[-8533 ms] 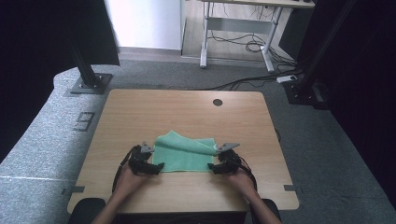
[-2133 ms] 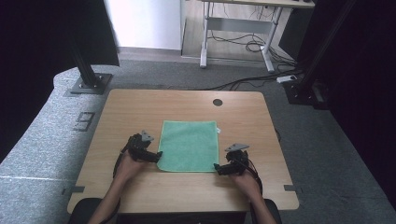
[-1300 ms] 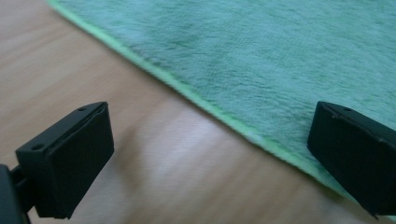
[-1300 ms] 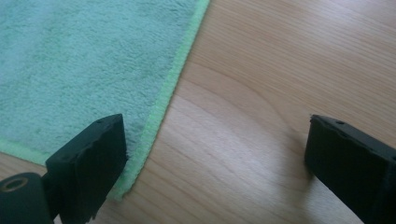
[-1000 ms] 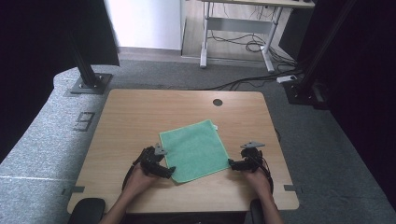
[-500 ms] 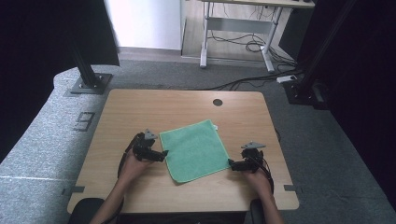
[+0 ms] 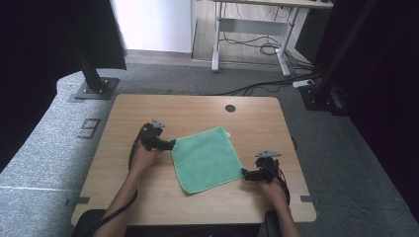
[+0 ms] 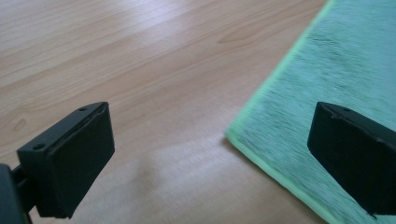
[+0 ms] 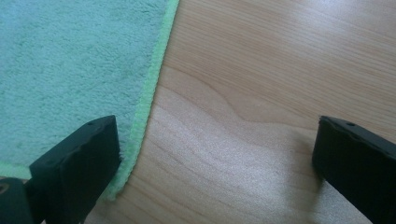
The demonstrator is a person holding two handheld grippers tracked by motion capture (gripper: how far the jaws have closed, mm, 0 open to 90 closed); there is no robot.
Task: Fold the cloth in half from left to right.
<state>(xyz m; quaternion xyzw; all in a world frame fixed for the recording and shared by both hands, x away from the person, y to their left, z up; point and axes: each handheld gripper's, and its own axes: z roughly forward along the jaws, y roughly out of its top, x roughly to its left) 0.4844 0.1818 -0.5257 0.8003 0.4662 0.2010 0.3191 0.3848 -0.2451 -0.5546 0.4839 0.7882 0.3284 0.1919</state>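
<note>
The green cloth (image 7: 206, 159) lies flat and skewed on the surface (image 7: 123, 197), one opposite corner before each of the left gripper (image 7: 170, 144) and right gripper (image 7: 245, 173), jaws apart.

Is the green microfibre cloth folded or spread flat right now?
Spread flat: the green microfibre cloth lies as a single square on the wooden table, all four corners visible, no doubled layer.

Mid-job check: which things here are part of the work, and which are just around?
In the job:
green cloth, flat on the table
left gripper, open at its left corner
right gripper, open at its right corner

Just around:
desk frame
floor cables
</note>
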